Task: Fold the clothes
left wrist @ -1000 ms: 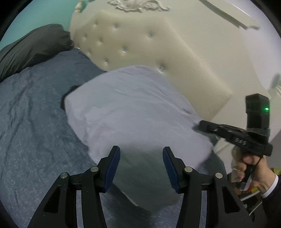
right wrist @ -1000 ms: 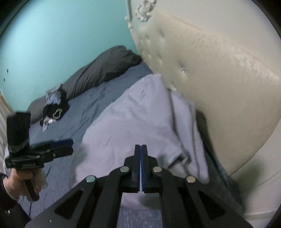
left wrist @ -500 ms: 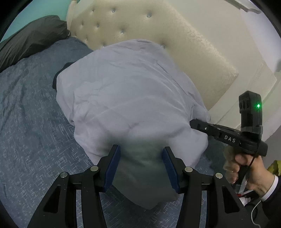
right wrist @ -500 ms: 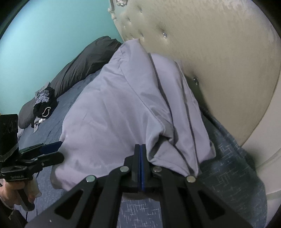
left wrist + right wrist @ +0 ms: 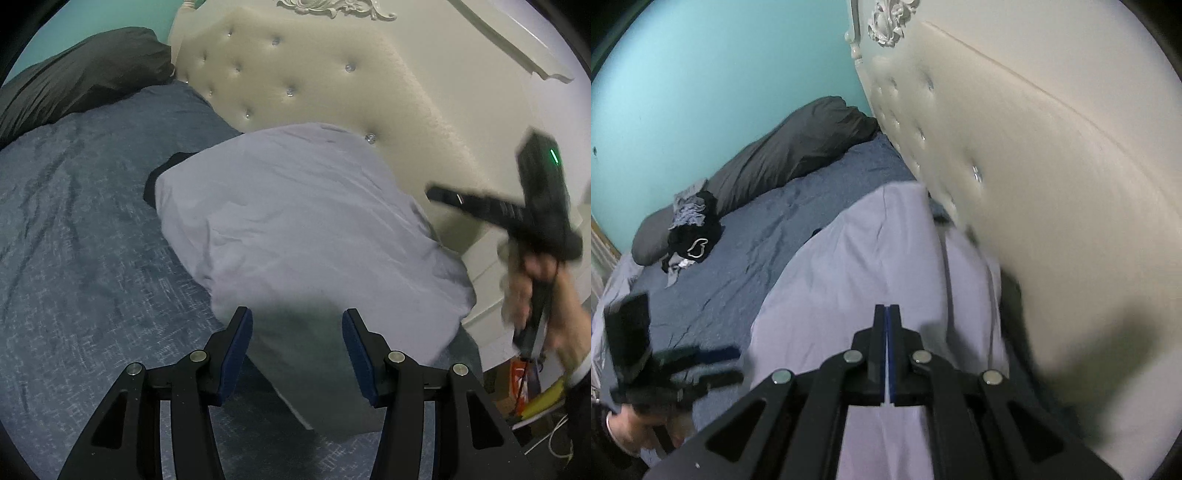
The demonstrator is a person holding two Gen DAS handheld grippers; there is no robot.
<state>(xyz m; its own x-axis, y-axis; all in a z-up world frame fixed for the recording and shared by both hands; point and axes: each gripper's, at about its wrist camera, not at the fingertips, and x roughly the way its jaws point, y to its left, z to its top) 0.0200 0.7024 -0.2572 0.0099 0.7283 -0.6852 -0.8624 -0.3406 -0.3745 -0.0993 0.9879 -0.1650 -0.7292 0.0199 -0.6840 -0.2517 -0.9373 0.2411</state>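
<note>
On bed (image 5: pixel 74 258) | lilac garment (image 5: pixel 303 229) long axis toward headboard (image 5: pixel 332 85)

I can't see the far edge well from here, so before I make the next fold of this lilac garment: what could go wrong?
1. The lilac garment lies against the tufted headboard; its far edge may bunch there.
2. A dark item pokes out beneath its left side and could get dragged along.
3. The left gripper is open and the right gripper is shut, apparently on nothing, so neither seems to hold the cloth: a pull could miss.
</note>
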